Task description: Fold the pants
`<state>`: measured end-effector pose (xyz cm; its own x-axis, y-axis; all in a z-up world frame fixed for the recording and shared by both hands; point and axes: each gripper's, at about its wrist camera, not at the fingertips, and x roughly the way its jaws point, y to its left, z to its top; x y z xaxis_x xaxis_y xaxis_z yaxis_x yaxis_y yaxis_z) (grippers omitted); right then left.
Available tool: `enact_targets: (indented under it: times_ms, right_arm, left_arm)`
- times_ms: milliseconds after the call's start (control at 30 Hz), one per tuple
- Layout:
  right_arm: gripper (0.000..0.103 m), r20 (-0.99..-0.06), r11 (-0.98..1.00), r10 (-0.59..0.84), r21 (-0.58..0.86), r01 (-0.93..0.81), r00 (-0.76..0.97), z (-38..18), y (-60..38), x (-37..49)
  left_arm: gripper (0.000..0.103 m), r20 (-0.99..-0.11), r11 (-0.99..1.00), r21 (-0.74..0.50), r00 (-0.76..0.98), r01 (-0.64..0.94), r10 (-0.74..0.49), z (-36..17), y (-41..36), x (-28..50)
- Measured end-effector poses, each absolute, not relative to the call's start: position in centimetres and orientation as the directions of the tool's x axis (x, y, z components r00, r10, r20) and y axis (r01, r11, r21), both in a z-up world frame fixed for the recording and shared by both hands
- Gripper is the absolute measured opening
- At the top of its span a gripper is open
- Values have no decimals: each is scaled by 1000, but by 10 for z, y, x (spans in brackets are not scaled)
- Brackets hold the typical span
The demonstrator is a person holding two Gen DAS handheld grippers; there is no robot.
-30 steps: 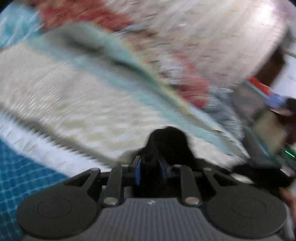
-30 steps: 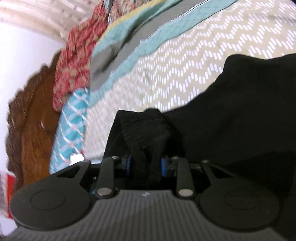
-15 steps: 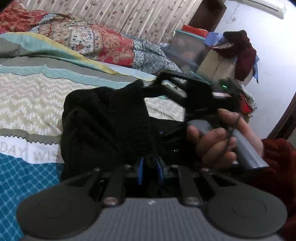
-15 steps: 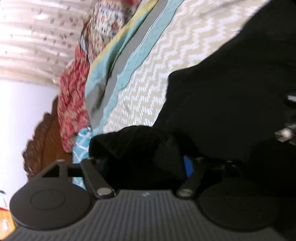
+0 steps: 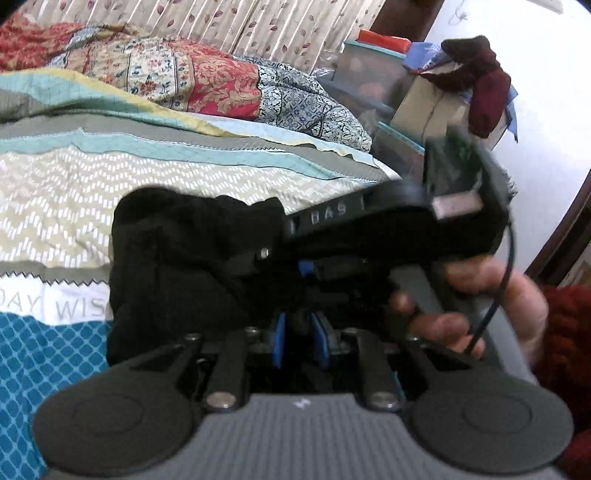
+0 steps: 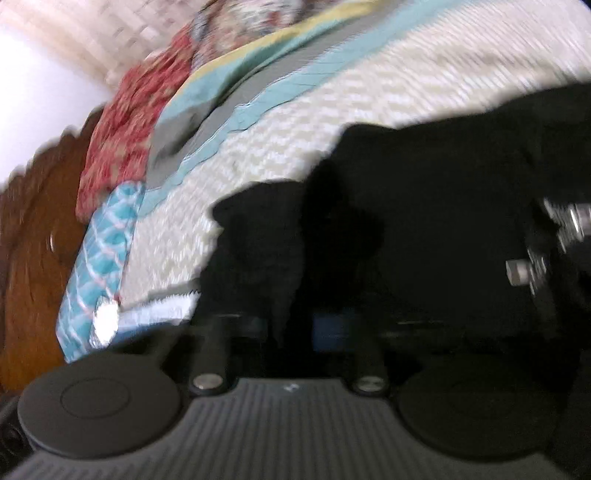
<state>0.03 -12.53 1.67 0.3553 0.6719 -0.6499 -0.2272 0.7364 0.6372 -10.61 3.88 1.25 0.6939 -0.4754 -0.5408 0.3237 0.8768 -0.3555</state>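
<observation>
Bedroom setup, with a bed (image 5: pixel 184 177) under a patchwork quilt of beige chevron, teal and grey bands, plus a leaf-print curtain (image 5: pixel 229 26) at 12 o'clock in the left wrist view. Black pants (image 5: pixel 177 258) were bunched up in a heap on the quilt, filling the middle of that view, over the chevron part and hanging down over a white strip with lettering at 9 o'clock. Left claw (image 5: pixel 299 339) had its blue pads close together with dark fabric pinched between them, so it was gripping the pants. Right claw (image 5: pixel 388 229) crossed the same view from about 2 o'clock, held by the person's right hand (image 5: pixel 469 306) with a red sleeve behind it, and its front end sat right against the pants pile. From the right wrist view everything was blurry: right claw (image 6: pixel 295 325) sat buried in black cloth, one blue pad barely showing, and I couldn't tell how far apart its jaws were. A carved wooden headboard (image 6: pixel 33 258) showed at 9 o'clock there, and some boxes (image 5: pixel 417 107) with a maroon garment (image 5: pixel 476 81) on top sat at 1 o'clock in the left view.
</observation>
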Motion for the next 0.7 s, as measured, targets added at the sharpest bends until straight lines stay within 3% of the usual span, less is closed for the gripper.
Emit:
enact_targets:
  times_ms: [200, 300, 367, 433, 467, 567, 700]
  right_arm:
    - [22, -562, 738, 673, 475, -479, 481, 67, -134, -12]
    - [24, -611, 786, 615, 425, -448, 499, 52, -150, 2]
    - [32, -661, 835, 547, 386, -393, 514, 31, -161, 11]
    - [56, -700, 885, 465, 350, -308, 542, 14, -170, 16]
    - [59, -700, 891, 454, 364, -271, 552, 11, -177, 16]
    - [60, -666, 876, 479, 407, -259, 573, 21, -194, 11]
    - [60, -566, 856, 494, 450, -255, 660, 50, -214, 3]
  left_arm:
    - [19, -471, 838, -399, 700, 373, -536, 37, 32, -101]
    - [19, -510, 837, -387, 666, 388, -544, 29, 10, -86]
    - [21, -544, 819, -404, 612, 408, -573, 14, -8, -72]
    - [21, -599, 806, -427, 540, 410, -591, -4, -22, -60]
    - [20, -620, 806, -422, 516, 415, -591, -10, -27, -59]
    - [27, -625, 796, -400, 500, 454, -599, -5, -26, -70]
    - [35, -506, 754, -496, 562, 431, -654, 25, 26, -89]
